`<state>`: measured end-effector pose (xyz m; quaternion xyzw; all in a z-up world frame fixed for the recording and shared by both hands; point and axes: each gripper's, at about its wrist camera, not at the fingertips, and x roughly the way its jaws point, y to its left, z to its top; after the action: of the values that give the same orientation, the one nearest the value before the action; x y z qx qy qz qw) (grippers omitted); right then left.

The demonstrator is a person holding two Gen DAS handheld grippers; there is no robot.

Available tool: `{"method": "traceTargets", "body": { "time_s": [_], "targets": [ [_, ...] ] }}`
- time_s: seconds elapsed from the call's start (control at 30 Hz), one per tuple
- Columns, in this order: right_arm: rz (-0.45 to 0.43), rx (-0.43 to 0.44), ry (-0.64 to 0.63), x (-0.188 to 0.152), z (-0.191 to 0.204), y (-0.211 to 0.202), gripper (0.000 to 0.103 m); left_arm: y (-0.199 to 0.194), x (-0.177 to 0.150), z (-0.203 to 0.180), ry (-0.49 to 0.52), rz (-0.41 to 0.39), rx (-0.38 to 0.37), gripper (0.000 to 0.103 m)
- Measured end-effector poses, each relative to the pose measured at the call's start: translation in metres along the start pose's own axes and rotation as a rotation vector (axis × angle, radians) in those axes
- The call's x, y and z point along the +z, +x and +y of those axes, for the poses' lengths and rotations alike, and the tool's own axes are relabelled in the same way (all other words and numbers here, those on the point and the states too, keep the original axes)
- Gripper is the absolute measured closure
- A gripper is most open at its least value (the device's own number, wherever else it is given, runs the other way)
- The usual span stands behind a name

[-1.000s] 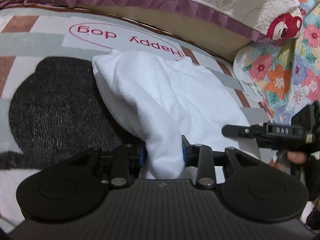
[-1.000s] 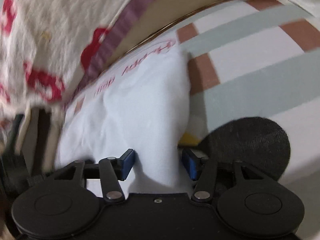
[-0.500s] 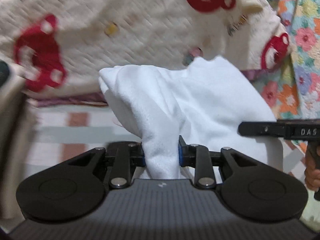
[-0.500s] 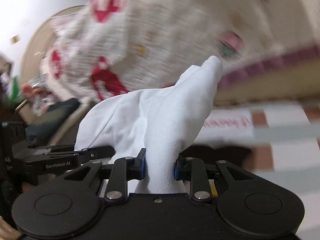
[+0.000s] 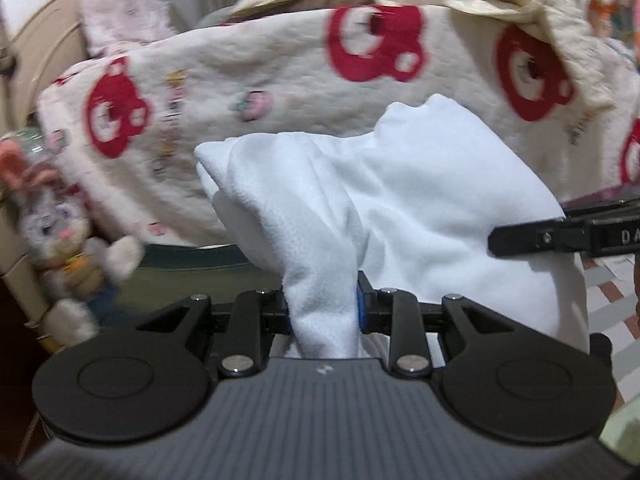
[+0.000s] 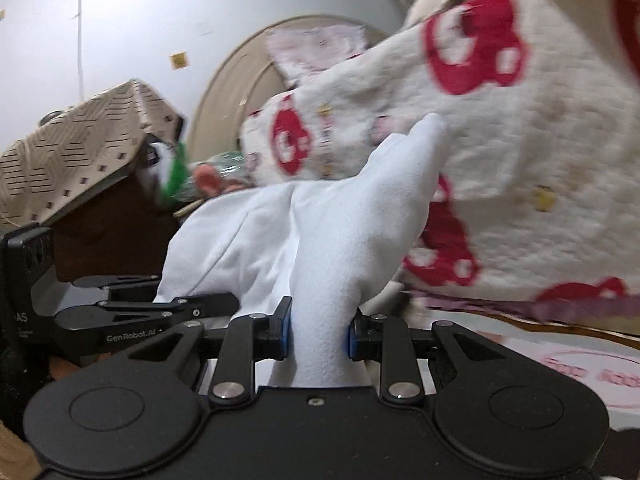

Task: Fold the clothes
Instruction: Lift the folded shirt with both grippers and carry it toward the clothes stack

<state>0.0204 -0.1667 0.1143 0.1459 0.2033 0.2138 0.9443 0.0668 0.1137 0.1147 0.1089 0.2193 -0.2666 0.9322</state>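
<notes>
Since the big quilted blanket with the red bears fills most of what's ahead of me, that's the backdrop: it's heaped up behind the work, with the beige headboard and a patterned box off toward the wall. The white garment is the thing I'm folding, and it's up in the air, bunched and stretched between my two tools. My left gripper is clamped on a gathered wad of it right at the pads, and my right gripper is pinching another wad the same way. So the cloth's long run goes sideways from one hand to the other, both equally close, the rest sagging in front of me. My guess is I need to spread my hands and lay it flat on the striped mat below. The blanket heap sits close ahead, so it could snag there. A plush bunny sits off left, well clear.
</notes>
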Motion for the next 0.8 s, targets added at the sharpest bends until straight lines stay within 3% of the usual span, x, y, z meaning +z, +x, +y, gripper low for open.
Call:
{"method": "traceTargets", "body": {
  "time_s": [0.1,0.2,0.43,0.53,0.63,0.8],
  "targets": [
    [0.029,0.039,-0.072,0.017,0.023,0.017,0.074,-0.019,0.010,0.022,-0.045,0.005,0.030,0.077],
    [0.045,0.067,-0.092,0.025,0.034,0.029,0.074,-0.028,0.011,0.029,-0.014,-0.014,0.076,0.077],
    [0.047,0.102,-0.085,0.035,0.044,0.056,0.074,-0.018,0.027,0.056,0.019,-0.002,0.123,0.077],
    [0.051,0.158,0.022,0.050,0.030,0.083,0.073,-0.006,0.047,0.080,-0.002,0.025,0.129,0.077],
    [0.072,0.224,0.215,0.061,0.005,0.115,0.074,0.016,0.075,0.108,-0.037,0.076,0.111,0.077],
    [0.077,0.253,0.314,0.055,-0.011,0.164,0.073,0.078,0.089,0.133,0.015,0.186,0.148,0.078]
  ]
}}
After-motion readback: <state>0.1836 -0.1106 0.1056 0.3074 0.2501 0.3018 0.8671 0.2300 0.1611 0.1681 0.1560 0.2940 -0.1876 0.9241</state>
